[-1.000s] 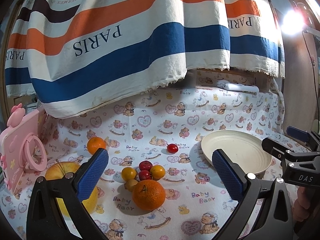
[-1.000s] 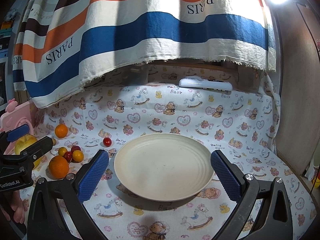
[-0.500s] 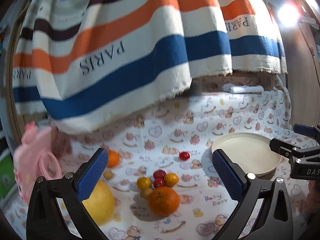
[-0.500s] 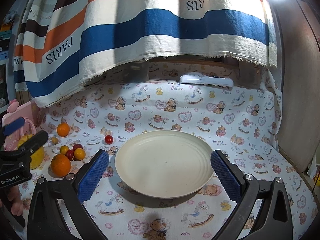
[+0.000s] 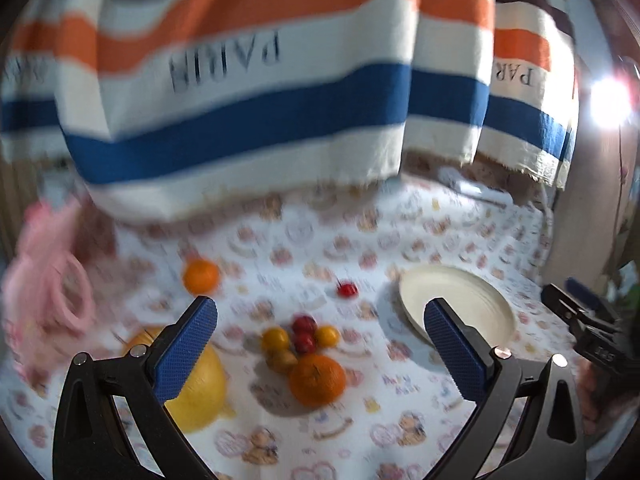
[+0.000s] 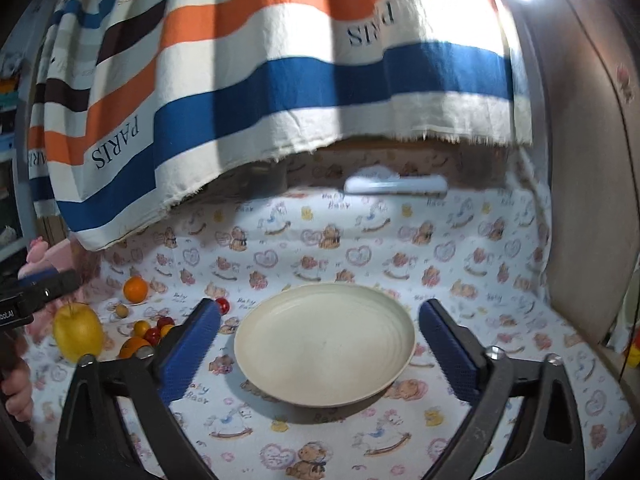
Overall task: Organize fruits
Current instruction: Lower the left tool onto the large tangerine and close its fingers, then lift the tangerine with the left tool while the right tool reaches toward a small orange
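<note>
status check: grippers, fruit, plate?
Left gripper and right gripper open, jaws just narrowed slightly, nothing between them. Fruit still on the cloth: large orange, apple. Plate bare. Nothing in the way.

Plate (image 6: 324, 344) lies on the tablecloth (image 6: 360, 248), right of the fruit cluster (image 5: 304, 340) — apple (image 6: 78, 332) at far left (one orange (image 6: 135, 289) behind it). Striped cloth (image 6: 280, 80) hangs behind.

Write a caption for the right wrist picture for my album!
Open right hand-held gripper over an empty cream plate, fruit waiting at left beside a yellow apple.
</note>
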Action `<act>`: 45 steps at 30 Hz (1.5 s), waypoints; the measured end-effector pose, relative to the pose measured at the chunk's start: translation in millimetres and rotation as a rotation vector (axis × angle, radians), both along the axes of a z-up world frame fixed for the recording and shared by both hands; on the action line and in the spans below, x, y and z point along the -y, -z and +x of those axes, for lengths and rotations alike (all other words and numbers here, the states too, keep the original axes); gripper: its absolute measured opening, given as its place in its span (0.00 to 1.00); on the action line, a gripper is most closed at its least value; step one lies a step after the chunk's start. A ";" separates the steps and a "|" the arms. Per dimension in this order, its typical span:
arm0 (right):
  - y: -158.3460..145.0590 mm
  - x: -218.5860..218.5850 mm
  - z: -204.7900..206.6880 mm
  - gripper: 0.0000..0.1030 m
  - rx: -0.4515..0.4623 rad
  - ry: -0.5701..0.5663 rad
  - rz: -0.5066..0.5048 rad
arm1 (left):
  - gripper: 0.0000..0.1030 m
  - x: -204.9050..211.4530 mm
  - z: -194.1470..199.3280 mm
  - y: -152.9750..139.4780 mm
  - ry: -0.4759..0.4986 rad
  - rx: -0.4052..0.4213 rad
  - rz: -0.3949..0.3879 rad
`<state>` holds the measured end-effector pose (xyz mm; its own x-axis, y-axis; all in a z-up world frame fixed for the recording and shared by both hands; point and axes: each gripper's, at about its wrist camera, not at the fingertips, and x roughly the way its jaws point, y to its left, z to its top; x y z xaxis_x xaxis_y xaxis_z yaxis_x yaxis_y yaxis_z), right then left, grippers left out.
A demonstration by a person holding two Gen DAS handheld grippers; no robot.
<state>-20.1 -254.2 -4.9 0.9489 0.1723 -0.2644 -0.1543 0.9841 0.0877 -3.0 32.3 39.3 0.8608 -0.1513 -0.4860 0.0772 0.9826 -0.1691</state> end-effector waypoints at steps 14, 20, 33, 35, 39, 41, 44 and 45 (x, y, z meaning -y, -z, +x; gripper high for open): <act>19.9 -4.8 24.2 0.82 -0.143 -0.061 -0.017 | 0.64 26.3 34.8 49.8 0.104 -0.248 0.128; 18.4 -10.3 18.5 0.82 -0.130 -0.078 -0.039 | 0.61 27.8 46.4 64.9 0.069 -0.294 0.198; 17.6 -12.6 16.5 0.82 -0.126 -0.078 -0.054 | 0.48 35.3 53.4 84.4 0.082 -0.356 0.221; 18.2 -12.9 17.3 0.82 -0.130 -0.077 -0.055 | 0.47 36.2 52.6 84.8 0.082 -0.351 0.226; 18.7 -13.2 17.6 0.82 -0.130 -0.080 -0.056 | 0.45 31.5 50.6 79.6 0.089 -0.335 0.173; 18.4 -13.4 17.0 0.82 -0.127 -0.085 -0.057 | 0.45 31.9 44.2 69.8 0.076 -0.278 0.189; 17.5 -13.7 15.9 0.82 -0.122 -0.098 -0.057 | 0.45 26.9 33.3 50.0 0.069 -0.194 0.162; 16.7 -13.7 15.5 0.82 -0.119 -0.106 -0.055 | 0.45 23.4 30.2 43.6 0.068 -0.168 0.143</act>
<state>-4.6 -240.6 -21.6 0.8876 0.2525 -0.3852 -0.2497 0.9666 0.0583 27.3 8.9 -4.3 0.7562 -0.1257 -0.6422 0.1269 0.9909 -0.0446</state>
